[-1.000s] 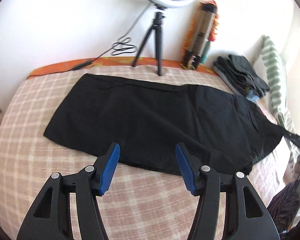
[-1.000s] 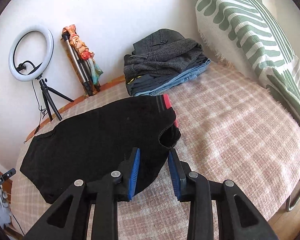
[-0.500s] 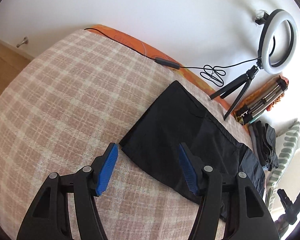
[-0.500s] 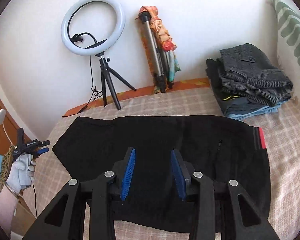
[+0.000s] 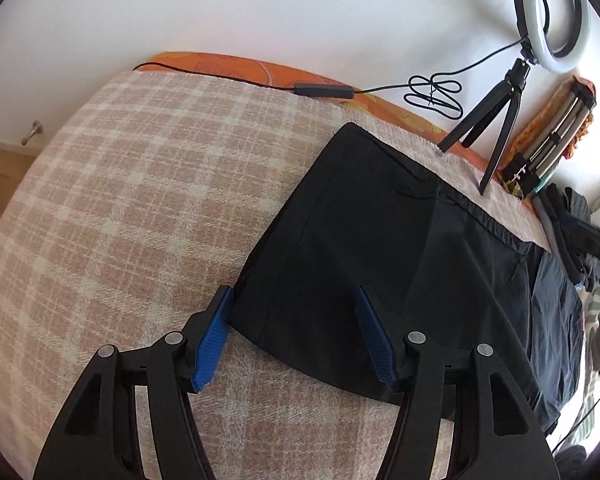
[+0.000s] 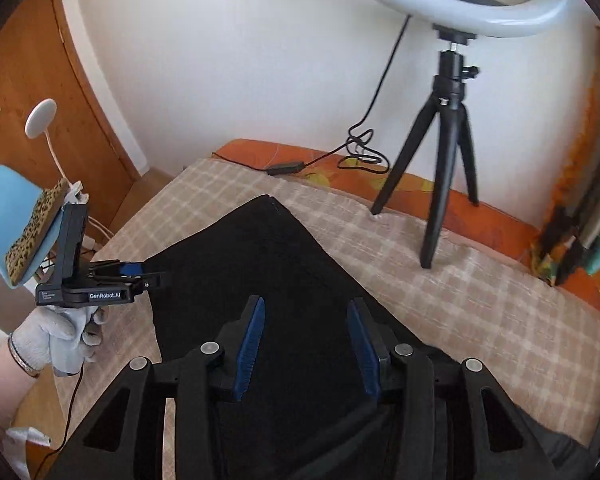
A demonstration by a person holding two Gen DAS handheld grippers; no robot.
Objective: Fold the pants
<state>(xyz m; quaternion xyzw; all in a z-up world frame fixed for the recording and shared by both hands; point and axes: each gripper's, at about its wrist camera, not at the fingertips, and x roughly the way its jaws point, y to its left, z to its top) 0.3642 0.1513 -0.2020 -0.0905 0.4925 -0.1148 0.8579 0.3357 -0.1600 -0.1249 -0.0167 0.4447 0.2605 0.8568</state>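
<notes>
Black pants [image 5: 380, 240] lie flat and lengthwise on the plaid bed cover [image 5: 140, 200]. My left gripper [image 5: 294, 290] is open and low, with the near corner of the pants' left end between its blue pads [image 5: 216, 332], which do not press on it. In the right wrist view a gloved hand [image 6: 60, 336] holds this left gripper [image 6: 156, 276] at the left edge of the pants [image 6: 268, 264]. My right gripper [image 6: 307, 301] hovers over the cloth near that same end. Its jaws are opening and grip nothing.
A ring light on a black tripod [image 6: 448, 160] stands on the bed's far edge, its cable [image 5: 324, 90] running along the orange border. A folded tripod [image 5: 548, 148] leans on the wall, with stacked clothes [image 5: 572, 232] beyond. A blue chair [image 6: 16, 216] stands left of the bed.
My left gripper swung from the middle of the pants to their left end and sank toward the corner. My right gripper swept from the waistband end to the left end, its jaws widening.
</notes>
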